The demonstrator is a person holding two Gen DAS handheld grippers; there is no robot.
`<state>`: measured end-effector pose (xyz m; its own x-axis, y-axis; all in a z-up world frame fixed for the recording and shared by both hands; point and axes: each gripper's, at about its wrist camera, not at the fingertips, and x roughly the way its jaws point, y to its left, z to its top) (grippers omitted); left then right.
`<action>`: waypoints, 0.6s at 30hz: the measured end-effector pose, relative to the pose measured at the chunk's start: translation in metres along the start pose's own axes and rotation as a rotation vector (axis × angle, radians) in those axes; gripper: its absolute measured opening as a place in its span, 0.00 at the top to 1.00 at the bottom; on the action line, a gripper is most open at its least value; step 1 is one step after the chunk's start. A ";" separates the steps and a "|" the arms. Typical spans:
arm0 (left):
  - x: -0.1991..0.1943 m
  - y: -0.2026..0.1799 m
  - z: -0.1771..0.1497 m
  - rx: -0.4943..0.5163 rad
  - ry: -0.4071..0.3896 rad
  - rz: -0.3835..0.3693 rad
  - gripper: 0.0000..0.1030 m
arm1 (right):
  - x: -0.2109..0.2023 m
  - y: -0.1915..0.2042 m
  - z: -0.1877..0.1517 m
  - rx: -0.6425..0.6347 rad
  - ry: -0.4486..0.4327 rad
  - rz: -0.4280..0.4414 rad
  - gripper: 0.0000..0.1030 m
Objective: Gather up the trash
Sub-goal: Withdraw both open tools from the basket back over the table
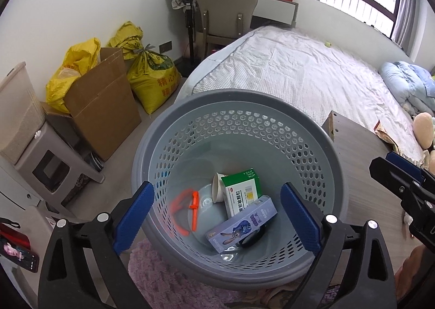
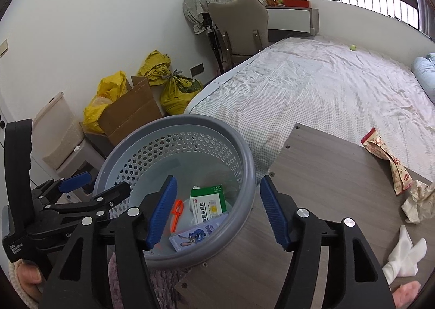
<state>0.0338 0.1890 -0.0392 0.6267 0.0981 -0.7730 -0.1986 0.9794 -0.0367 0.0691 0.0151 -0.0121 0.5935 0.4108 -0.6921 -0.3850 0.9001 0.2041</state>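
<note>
Now over the grey basket (image 1: 320, 143): left gripper (image 1: 217, 216) spread wide and empty, right gripper (image 2: 217, 213) parted, empty; boxes (image 1: 242, 224) inside.

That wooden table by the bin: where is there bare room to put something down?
The table is bare from the bin across to the snack packet. Its right edge is crowded: packet, crumpled paper, white sock. The bed behind is mostly bare.

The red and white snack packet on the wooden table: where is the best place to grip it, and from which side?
Probably the free red top edge of the snack packet. It lies flat, its lower end against crumpled paper, so bring the open right gripper down from above.
</note>
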 end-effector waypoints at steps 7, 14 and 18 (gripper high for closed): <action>-0.010 -0.012 -0.006 0.009 -0.018 -0.012 0.10 | -0.018 -0.012 -0.014 0.026 -0.010 -0.043 0.38; -0.021 -0.033 -0.010 0.034 -0.035 -0.039 0.09 | -0.043 -0.033 -0.034 0.063 -0.031 -0.097 0.35; -0.027 -0.048 -0.013 0.049 -0.047 -0.060 0.09 | -0.058 -0.045 -0.043 0.083 -0.040 -0.124 0.35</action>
<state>0.0167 0.1366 -0.0244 0.6714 0.0464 -0.7397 -0.1233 0.9911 -0.0497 0.0218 -0.0558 -0.0106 0.6612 0.2993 -0.6880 -0.2480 0.9526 0.1760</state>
